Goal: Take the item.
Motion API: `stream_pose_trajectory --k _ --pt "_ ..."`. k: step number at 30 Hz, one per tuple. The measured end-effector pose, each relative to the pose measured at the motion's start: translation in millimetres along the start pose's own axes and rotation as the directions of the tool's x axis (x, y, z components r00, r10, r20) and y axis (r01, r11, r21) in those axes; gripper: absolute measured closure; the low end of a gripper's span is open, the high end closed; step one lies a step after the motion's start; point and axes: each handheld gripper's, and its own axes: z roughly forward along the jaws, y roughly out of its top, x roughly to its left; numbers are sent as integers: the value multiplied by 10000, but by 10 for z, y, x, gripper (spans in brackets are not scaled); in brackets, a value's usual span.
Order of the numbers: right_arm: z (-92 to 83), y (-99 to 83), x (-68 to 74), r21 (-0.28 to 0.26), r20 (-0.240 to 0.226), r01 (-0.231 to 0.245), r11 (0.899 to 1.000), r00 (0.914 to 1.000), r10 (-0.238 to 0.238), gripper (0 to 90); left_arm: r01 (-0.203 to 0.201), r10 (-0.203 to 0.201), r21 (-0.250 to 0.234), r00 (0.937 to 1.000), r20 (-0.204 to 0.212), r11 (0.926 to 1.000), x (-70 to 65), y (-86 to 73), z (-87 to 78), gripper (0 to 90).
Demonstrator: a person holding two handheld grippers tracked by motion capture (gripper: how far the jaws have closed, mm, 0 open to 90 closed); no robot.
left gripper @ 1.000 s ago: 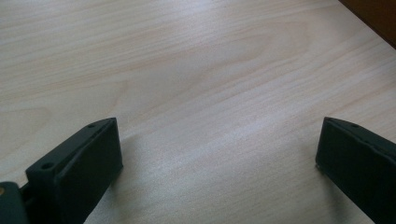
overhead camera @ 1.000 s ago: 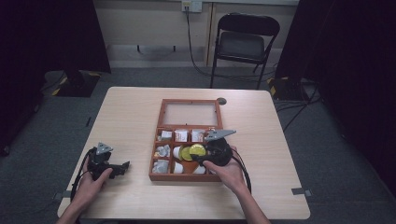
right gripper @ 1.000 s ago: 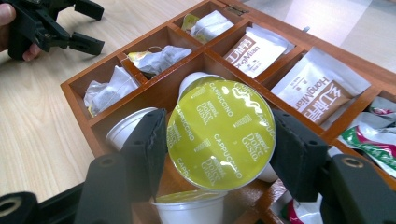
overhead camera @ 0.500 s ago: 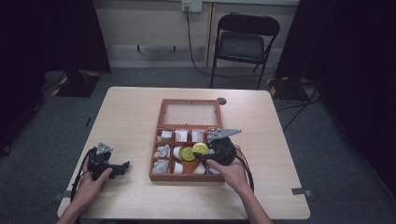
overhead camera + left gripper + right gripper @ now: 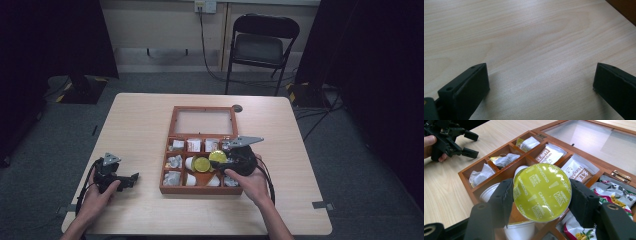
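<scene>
While your right claw (image 5: 541,202) clamps the yellow-green cappuccino capsule (image 5: 542,192) above the middle compartments of the wooden box (image 5: 173,122), your left claw (image 5: 540,82) rests with its jaws wide apart near the counter's (image 5: 135,120) front left corner.

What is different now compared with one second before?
Very little. The right gripper, shut on the green-lidded capsule, has shifted slightly over the wooden box. The left gripper rests open on the table as before.
</scene>
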Motion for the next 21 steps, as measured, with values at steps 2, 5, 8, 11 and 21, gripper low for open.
stream_pose_trajectory --k 2,5,8,11,21 --pt "-11 2 -6 -13 45 12 10000 10000 -12 402 -5 5 3 10000 4 10000 0 0 0 0" --pt "-36 13 -11 -84 83 20 10000 10000 -19 402 1 -1 0 10000 1 10000 0 0 0 0" --pt "-55 21 -18 -142 95 9 9999 10000 -8 402 -5 5 1 10000 3 10000 0 0 0 0" --pt "-81 25 -28 -195 122 -6 9998 9999 9 402 1 -1 -1 10000 2 10000 0 0 0 0" --pt "-164 39 -74 -378 250 -69 9993 9997 78 402 1 -1 0 10000 2 10000 0 0 0 0"
